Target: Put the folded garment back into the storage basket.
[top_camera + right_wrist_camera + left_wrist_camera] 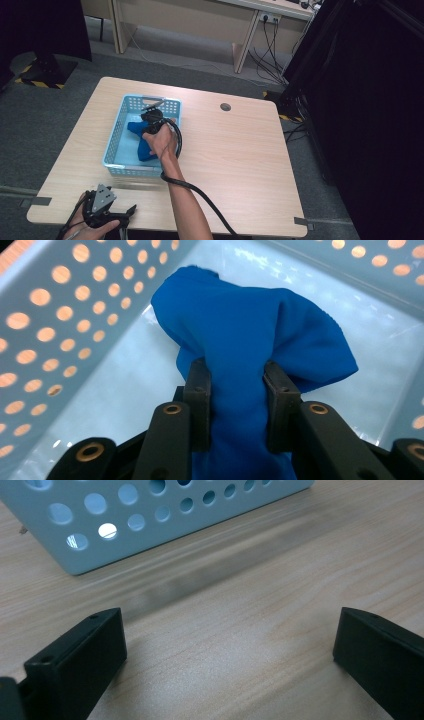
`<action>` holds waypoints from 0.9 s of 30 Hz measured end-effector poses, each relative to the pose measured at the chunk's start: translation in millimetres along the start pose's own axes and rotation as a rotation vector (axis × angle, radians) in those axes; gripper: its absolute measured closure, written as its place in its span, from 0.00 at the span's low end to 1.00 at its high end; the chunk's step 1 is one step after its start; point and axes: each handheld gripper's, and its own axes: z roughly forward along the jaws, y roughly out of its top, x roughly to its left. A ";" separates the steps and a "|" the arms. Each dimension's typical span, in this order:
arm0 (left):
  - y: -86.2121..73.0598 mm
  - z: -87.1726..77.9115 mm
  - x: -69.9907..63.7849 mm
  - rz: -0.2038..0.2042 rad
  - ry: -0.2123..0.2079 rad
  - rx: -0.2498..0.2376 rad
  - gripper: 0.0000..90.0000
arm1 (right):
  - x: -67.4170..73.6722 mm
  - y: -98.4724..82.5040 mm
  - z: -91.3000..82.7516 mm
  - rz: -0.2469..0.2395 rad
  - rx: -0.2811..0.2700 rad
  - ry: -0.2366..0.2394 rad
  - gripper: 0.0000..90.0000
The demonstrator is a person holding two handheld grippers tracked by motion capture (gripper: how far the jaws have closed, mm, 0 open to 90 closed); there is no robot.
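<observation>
The blue cloth (250,335) is pinched by the right gripper (235,405) inside the basket (116,135), while the left gripper (225,655) is held spread outside it.

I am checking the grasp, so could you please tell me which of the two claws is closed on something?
The right claw, inside the basket, is clamped on the blue cloth; the left claw stands wide open over bare table.

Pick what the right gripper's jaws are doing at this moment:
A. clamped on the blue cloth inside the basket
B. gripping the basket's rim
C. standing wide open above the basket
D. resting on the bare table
A: in the right gripper view the right gripper has both jaws pressed against a bunched fold of the blue cloth, with the light blue basket walls around it.
</observation>
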 end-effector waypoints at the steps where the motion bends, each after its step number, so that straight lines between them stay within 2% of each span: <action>1: 0.0 0.0 0.0 0.000 0.000 0.000 0.00 | -0.3 -0.2 1.0 -0.001 0.003 0.000 0.78; 11: -0.1 0.1 0.0 0.000 -0.001 -0.002 0.00 | 1.7 -4.6 11.1 -0.006 0.047 0.004 0.71; 15: -0.1 0.1 0.0 0.000 -0.001 -0.002 0.00 | 0.9 -4.2 11.0 -0.012 0.045 -0.015 0.54; 17: -0.1 0.1 0.1 0.001 -0.001 -0.002 0.00 | 0.2 -3.2 9.4 -0.016 0.045 -0.010 0.44; 21: -0.1 0.0 0.0 0.000 -0.001 -0.001 0.00 | -3.5 -2.4 3.3 -0.026 0.024 -0.002 0.40; 27: 0.0 0.1 -0.1 -0.001 0.000 -0.001 0.00 | -9.0 -2.4 -4.9 -0.015 0.003 0.008 0.34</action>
